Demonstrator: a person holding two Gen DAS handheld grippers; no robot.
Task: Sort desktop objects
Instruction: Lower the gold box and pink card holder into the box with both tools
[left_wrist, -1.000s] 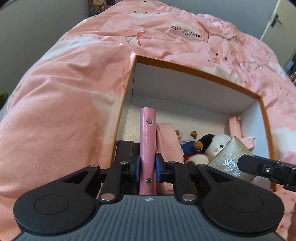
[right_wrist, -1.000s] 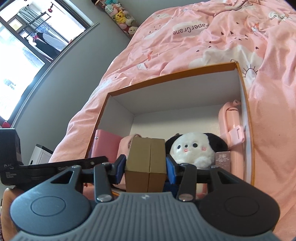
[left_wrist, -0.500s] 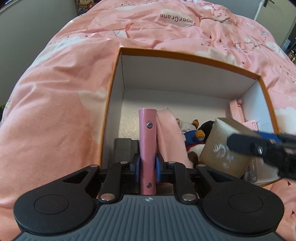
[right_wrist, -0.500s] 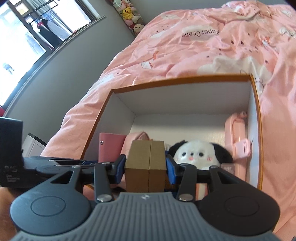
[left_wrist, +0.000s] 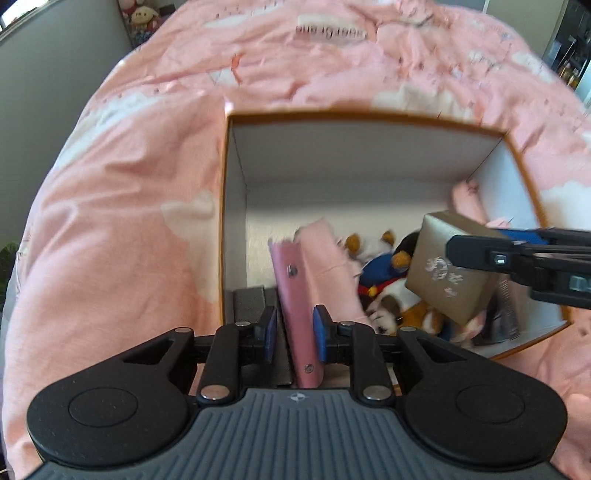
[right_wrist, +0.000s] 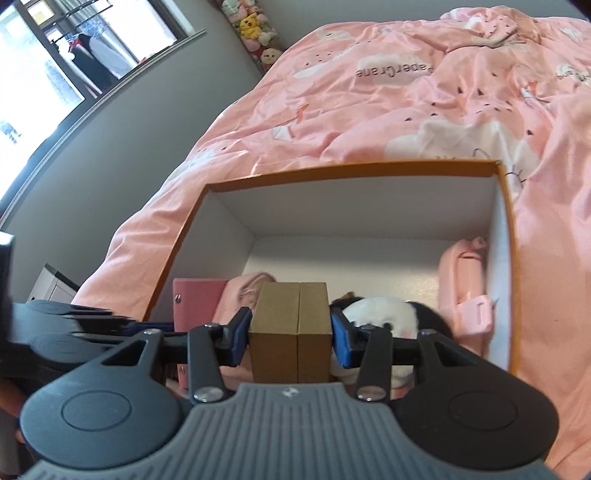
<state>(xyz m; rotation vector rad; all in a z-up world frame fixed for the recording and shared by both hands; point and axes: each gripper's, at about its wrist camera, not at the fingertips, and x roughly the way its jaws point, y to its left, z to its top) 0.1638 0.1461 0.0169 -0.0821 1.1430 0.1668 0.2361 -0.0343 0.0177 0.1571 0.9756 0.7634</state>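
An orange-rimmed white box (left_wrist: 343, 118) (right_wrist: 351, 173) sits on a pink bed. My left gripper (left_wrist: 294, 334) is open: its pads stand apart from a pink binder (left_wrist: 297, 291) that leans to the left inside the box's near left corner. The binder also shows in the right wrist view (right_wrist: 197, 302). My right gripper (right_wrist: 290, 334) is shut on a gold-brown box (right_wrist: 290, 325) and holds it over the box's near right part, above the plush toys (left_wrist: 384, 273). The gold box also shows in the left wrist view (left_wrist: 447, 273).
Inside the box lie a pink cloth (left_wrist: 325, 258), a white-and-black plush (right_wrist: 380, 314), a pink case (right_wrist: 463, 291) against the right wall and a dark flat item (left_wrist: 251, 302) by the left wall. The pink duvet (right_wrist: 406, 103) surrounds the box. A grey wall (right_wrist: 110, 147) is at left.
My left gripper's jaws have opened off the pink binder, which now tilts left. My right gripper has carried the gold box further over the box. Both cameras have risen.
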